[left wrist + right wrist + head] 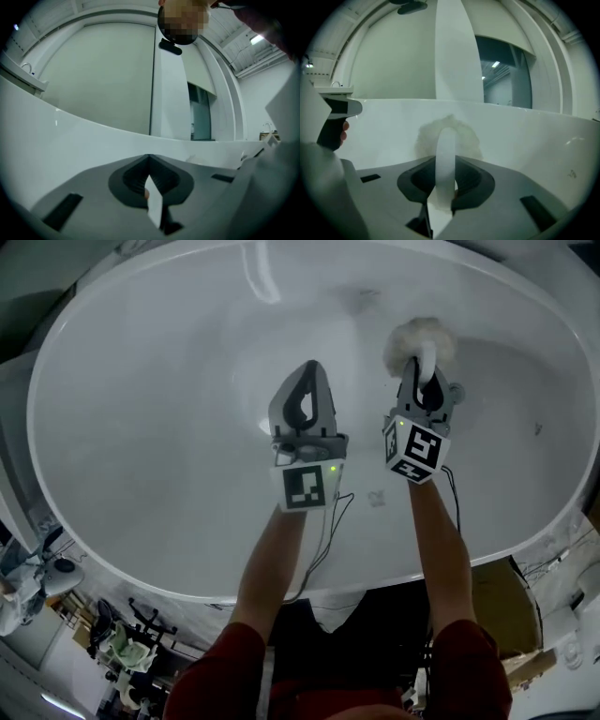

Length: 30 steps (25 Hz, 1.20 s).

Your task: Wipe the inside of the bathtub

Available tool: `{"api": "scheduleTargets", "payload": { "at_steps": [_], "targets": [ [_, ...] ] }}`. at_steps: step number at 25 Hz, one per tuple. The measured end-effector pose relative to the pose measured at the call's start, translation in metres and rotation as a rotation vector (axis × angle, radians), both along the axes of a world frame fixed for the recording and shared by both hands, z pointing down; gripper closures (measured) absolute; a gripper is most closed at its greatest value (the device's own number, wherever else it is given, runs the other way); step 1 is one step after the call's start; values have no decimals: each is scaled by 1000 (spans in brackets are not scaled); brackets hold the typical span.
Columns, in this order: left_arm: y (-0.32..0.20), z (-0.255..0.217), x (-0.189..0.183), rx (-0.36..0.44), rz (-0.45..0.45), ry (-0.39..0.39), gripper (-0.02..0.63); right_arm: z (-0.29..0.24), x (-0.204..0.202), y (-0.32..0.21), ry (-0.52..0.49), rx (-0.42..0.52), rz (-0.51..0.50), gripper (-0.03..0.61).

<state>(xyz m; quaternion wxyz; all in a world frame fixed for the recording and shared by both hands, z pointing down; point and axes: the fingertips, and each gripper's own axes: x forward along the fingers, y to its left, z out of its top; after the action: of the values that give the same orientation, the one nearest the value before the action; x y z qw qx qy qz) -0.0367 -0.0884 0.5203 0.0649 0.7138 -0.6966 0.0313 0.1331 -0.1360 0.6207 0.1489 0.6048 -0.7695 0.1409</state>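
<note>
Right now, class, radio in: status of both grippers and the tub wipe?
Left gripper shut, empty, inside the bathtub. Right gripper shut on the fluffy wiper by its white handle, fluff near the tub wall. Nothing seen in the way.

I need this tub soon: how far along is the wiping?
Done: the right gripper is shut on the white strap of a fluffy wiping pad. In hand: the pad seems to rest against the far inner surface of the bathtub, the left gripper shut and empty beside it. Left: wiped patches cannot be told from unwiped, but a dark speck shows on the wall at the head view's right.
</note>
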Motion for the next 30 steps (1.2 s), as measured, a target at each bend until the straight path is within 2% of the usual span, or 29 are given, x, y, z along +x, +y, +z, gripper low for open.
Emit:
{"api": "scheduleTargets", "payload": {
  "at_steps": [5,7,11,15,24,30],
  "targets": [
    [44,-35,-81,-3,-83,-10,598,-68,-95,43,-46,83,-110,486],
    [52,-51,-100,1,-108,-30,598,-92,-121,54,-47,115,-162,486],
    [68,-63,-158,13,-158,-43,598,-109,-192,74,-54,133,-238,486],
    [81,-58,-216,9,-209,-37,598,-99,-261,80,-59,123,-306,486],
    [96,-12,-298,-14,-247,-29,597,-33,-380,72,-54,69,-421,486],
    [81,15,-324,-20,-258,-26,597,7,-425,29,-28,60,-443,486]
  ]
}}
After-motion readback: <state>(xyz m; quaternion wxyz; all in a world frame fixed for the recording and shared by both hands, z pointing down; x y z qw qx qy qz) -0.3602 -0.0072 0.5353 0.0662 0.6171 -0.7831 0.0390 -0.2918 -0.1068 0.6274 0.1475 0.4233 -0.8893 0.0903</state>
